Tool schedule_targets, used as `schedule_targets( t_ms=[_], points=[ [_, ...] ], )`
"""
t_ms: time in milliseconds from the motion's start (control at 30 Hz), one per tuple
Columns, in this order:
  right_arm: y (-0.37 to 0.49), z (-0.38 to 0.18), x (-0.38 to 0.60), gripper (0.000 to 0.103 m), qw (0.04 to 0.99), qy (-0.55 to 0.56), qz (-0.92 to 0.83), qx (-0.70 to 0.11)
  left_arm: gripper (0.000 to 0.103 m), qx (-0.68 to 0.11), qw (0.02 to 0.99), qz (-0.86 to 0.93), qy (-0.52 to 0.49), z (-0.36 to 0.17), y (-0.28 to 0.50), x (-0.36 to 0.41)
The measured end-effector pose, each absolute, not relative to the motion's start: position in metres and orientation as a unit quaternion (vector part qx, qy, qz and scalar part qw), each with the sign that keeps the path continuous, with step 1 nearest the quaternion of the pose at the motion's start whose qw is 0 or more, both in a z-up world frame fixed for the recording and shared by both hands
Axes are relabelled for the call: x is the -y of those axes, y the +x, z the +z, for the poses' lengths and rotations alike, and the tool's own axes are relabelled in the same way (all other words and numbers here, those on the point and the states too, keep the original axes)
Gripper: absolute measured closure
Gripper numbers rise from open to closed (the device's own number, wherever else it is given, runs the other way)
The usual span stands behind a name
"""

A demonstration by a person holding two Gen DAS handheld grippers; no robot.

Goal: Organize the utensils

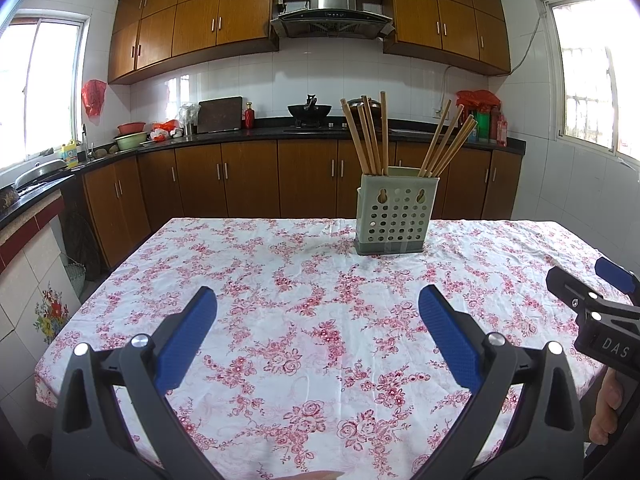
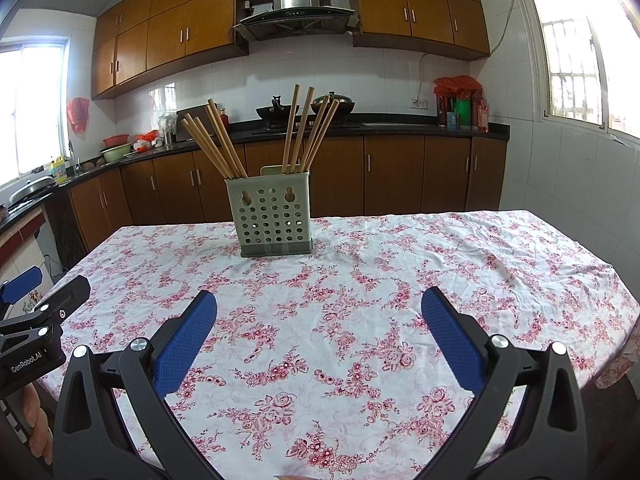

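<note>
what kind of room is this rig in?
Almost certainly a home kitchen: a range hood over a wok on the stove, wooden cabinets, and a table with a floral tablecloth holding a chopstick holder.

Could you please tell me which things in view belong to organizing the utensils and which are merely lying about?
Belonging to the job:
- chopsticks, in two bunches in the holder
- green perforated utensil holder
- left hand-held gripper and right hand-held gripper, both open

Just lying about:
- floral tablecloth
- wok on the stove
- cutting board
- basins by the sink
</note>
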State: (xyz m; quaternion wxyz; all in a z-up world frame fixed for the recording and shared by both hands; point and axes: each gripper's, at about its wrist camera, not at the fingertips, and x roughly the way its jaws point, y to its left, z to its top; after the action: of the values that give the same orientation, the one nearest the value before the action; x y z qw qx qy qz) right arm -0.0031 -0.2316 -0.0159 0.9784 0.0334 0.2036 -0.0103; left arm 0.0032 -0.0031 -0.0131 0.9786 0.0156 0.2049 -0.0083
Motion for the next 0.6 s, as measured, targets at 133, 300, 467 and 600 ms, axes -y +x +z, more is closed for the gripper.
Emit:
schedule_targets(
  t_ms=[133,300,467,600],
  points=[
    [-0.0037,-0.0162,0.231,0.002,0.978,0.034,-0.011,-0.204,0.004,-0.206,0.978,-0.007,0.015,-0.0159,0.0024,0.0047],
    [-0.0045,-0.0162,0.2291,0.002,0.978,0.036,-0.012,-0.205,0.004,-0.205,0.979,-0.007,0.016,-0.0162,0.002,0.0052],
    [-0.0052,-0.0162,0.228,0.002,0.978,0.037,-0.012,-0.205,0.004,-0.207,0.978,-0.005,0.016,-0.0182,0.0018,0.0059],
    [-0.0046,-0.0164,0.2288,0.002,0.978,0.037,-0.012,-0.205,0.004,-0.208,0.978,-0.005,0.012,-0.0189,0.0013,0.0062]
  ],
)
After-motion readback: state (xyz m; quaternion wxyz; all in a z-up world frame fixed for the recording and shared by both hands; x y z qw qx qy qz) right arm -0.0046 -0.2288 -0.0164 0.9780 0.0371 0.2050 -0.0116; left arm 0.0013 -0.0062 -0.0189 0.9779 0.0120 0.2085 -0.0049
